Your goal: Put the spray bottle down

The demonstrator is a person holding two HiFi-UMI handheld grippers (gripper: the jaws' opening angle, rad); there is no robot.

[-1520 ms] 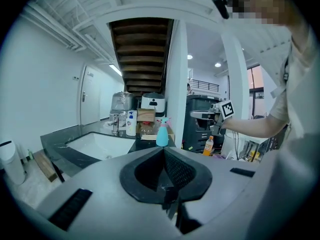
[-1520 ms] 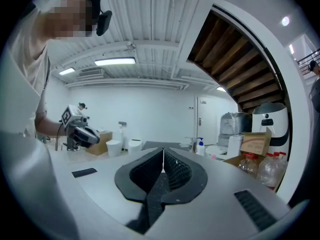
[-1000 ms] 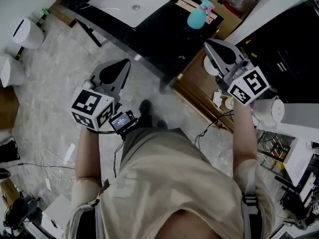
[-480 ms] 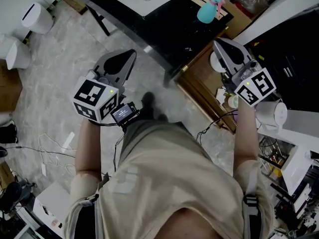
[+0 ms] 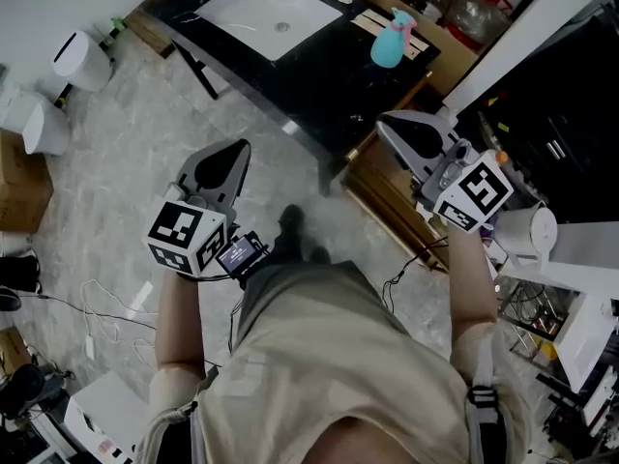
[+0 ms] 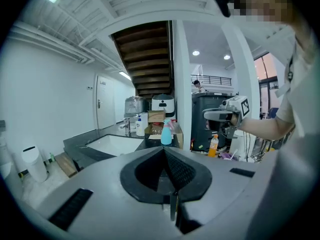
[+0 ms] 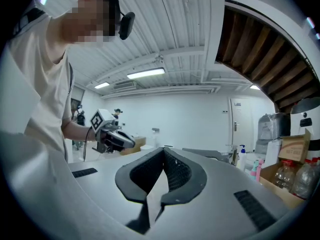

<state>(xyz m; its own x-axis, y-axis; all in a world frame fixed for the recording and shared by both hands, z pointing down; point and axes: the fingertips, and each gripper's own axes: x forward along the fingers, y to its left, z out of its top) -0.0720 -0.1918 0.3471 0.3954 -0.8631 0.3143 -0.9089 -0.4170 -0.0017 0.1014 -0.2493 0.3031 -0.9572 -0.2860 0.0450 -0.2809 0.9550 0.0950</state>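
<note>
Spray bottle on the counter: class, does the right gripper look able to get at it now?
Probably yes. The spray bottle stands upright on the counter, and nothing lies between it and the right gripper, though that gripper is shut and would need opening.

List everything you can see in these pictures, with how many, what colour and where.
spray bottle: one, light blue with a pink top, standing on the counter's right end
counter: one, black, top of the head view
sink: one, white, set in the counter
bins: two, white, on the floor at left
cardboard box: one, brown, on the floor at far left
wooden cabinet: one, brown, beside the counter
orange bottle: one, orange, right of the counter in the left gripper view
left gripper: one, grey, shut and empty, over the floor
right gripper: one, grey, shut and empty, over the wooden cabinet
</note>
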